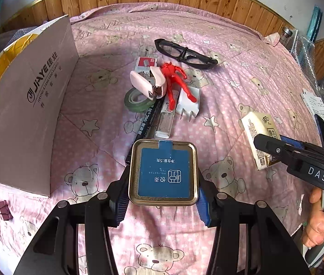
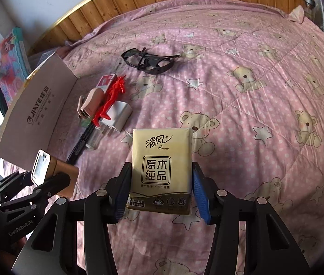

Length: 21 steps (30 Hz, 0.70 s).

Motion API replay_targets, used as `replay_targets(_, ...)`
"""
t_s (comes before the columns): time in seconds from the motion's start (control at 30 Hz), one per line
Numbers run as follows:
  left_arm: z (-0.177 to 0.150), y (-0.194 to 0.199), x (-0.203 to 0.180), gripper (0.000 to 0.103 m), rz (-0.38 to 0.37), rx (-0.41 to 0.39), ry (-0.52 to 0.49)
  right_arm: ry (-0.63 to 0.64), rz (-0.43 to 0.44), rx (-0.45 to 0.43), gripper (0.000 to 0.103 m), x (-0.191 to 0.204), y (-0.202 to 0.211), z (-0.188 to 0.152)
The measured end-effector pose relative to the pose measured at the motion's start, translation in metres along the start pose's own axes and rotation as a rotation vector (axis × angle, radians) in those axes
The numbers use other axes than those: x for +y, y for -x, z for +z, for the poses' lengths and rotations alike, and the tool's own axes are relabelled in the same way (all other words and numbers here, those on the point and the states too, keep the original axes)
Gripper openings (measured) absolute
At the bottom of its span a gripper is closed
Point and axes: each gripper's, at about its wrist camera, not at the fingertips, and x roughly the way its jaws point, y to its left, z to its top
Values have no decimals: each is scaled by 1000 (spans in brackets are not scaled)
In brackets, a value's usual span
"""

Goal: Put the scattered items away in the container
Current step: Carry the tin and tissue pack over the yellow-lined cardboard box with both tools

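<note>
At the far left of the left wrist view the cardboard box (image 1: 31, 105) stands open on the bed (image 1: 242, 52). In the centre lies the scattered pile: green tape roll (image 1: 136, 100), pink stapler (image 1: 148, 82), red figure (image 1: 175, 80) and white plug (image 1: 190, 105), with black glasses (image 1: 184, 53) above. Lower centre, the left tool (image 1: 163, 197) clamps a square tin (image 1: 163, 171). In the right wrist view's lower centre, the right tool (image 2: 160, 194) is closed against both sides of a tissue pack (image 2: 160, 171).

"JiAYE" on cardboard box (image 1: 36, 96); "Breeze" on tissue pack (image 2: 160, 171).
</note>
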Motion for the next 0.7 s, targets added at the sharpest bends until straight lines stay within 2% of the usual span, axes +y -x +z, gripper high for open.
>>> replay_targets(0.43, 5, 52, 1, 51, 9, -94, 13, 10, 21, -43, 53, 22, 29, -11)
replay_targets(0.7, 10, 90, 12, 51, 26, -179, 21, 53, 39, -69, 53, 50, 46, -12)
